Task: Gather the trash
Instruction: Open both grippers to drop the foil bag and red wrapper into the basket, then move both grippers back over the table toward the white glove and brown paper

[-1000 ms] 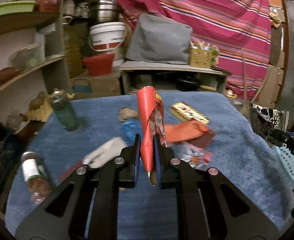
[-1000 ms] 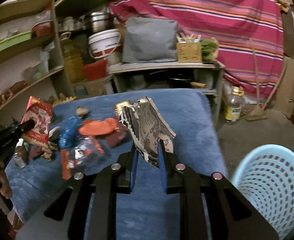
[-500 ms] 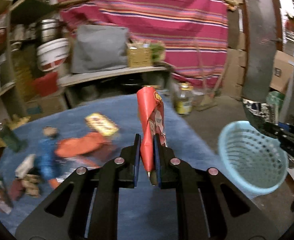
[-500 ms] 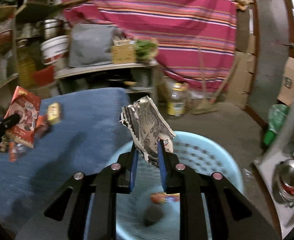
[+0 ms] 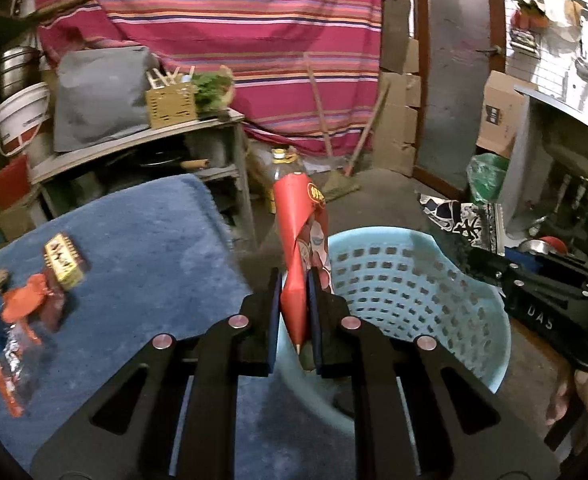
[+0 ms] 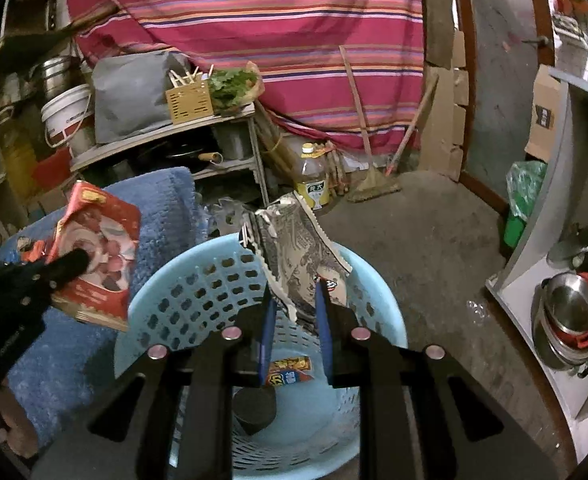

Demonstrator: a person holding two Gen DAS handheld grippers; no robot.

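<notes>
My left gripper (image 5: 294, 304) is shut on a red snack packet (image 5: 299, 224), held upright at the near rim of the light blue basket (image 5: 413, 280). It shows from the side in the right wrist view (image 6: 98, 252). My right gripper (image 6: 294, 308) is shut on a grey patterned wrapper (image 6: 297, 252), held right above the basket (image 6: 198, 280). The basket holds an orange wrapper (image 6: 290, 370) and a dark cup (image 6: 254, 410). More trash (image 5: 26, 312) lies on the blue-covered table (image 5: 146, 240).
A yellow packet (image 5: 64, 266) lies on the table. An oil bottle (image 6: 311, 180) and brooms stand on the floor behind the basket. A shelf with a grey bag (image 6: 134, 92) is at the back. A metal counter with pots (image 6: 569, 316) is on the right.
Both grippers have swung right from the table to the basket, still gripping their wrappers. The right gripper is now over the basket's inside.
</notes>
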